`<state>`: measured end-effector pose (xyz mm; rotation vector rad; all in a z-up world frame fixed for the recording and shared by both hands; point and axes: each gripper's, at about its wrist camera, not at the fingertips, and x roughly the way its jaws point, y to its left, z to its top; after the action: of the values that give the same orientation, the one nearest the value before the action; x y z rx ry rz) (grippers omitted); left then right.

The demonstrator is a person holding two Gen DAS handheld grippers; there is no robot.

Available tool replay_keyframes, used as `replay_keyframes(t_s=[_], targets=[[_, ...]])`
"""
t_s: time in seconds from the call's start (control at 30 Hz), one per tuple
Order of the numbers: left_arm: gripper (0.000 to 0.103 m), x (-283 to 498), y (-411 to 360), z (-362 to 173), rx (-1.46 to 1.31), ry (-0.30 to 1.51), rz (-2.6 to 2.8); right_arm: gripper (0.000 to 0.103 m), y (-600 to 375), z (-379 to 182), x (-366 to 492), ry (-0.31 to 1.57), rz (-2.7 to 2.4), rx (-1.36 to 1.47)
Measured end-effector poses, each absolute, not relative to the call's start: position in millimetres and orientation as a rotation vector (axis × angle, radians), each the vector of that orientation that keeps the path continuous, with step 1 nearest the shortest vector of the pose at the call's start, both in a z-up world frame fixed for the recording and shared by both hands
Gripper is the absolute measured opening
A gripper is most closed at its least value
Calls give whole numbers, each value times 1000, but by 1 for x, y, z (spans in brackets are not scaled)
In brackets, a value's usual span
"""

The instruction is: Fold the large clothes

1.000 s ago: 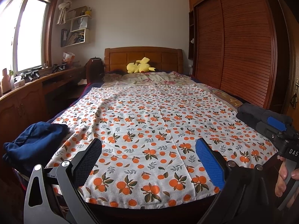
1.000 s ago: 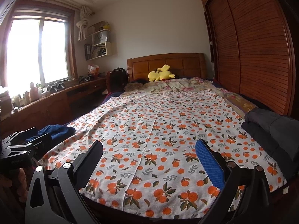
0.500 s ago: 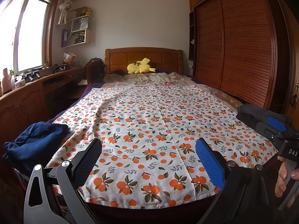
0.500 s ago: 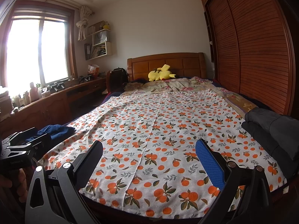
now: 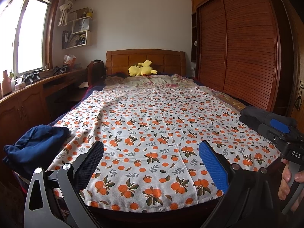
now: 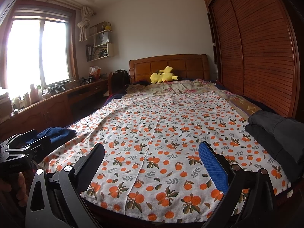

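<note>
Orange-print sheet (image 5: 157,125) is covering the bed, with a navy garment (image 5: 36,142) lying crumpled at its left edge and dark grey clothes (image 6: 275,131) at the right. Left tongs (image 5: 152,163) and right tongs (image 6: 152,161) are hovering wide open, gripping nothing.

My right gripper (image 6: 152,163) hangs with its jaws spread wide above the near end of the orange-print sheet (image 6: 161,129), gripping nothing. A crumpled navy garment (image 6: 55,133) lies at the sheet's left edge and a dark grey garment (image 6: 275,133) on its right. My left gripper (image 6: 20,152) shows at the far left, too cropped to read.
</note>
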<state>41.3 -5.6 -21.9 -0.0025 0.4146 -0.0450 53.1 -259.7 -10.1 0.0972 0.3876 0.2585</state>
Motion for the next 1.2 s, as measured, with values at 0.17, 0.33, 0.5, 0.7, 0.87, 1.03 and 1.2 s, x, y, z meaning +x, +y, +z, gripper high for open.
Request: replay_keyframes(t_s=[0.17, 0.33, 0.5, 0.7, 0.87, 1.03, 1.2], targets=[[101, 41, -6, -22, -2, 415, -44, 96, -260, -10, 53, 386, 256, 96], [101, 41, -6, -23, -2, 414, -43, 96, -260, -10, 54, 387, 254, 95], [101, 41, -6, -23, -3, 415, -43, 96, -260, -11, 56, 390, 254, 96], [101, 41, -6, -23, -1, 414, -44, 96, -260, -12, 55, 389, 255, 95], [101, 40, -6, -20, -1, 410, -45, 96, -261, -12, 55, 387, 254, 97], [101, 41, -7, -17, 2, 408, -45, 96, -261, -12, 55, 388, 255, 97], [101, 41, -8, -15, 3, 403, -41, 96, -262, -11, 56, 384, 255, 100]])
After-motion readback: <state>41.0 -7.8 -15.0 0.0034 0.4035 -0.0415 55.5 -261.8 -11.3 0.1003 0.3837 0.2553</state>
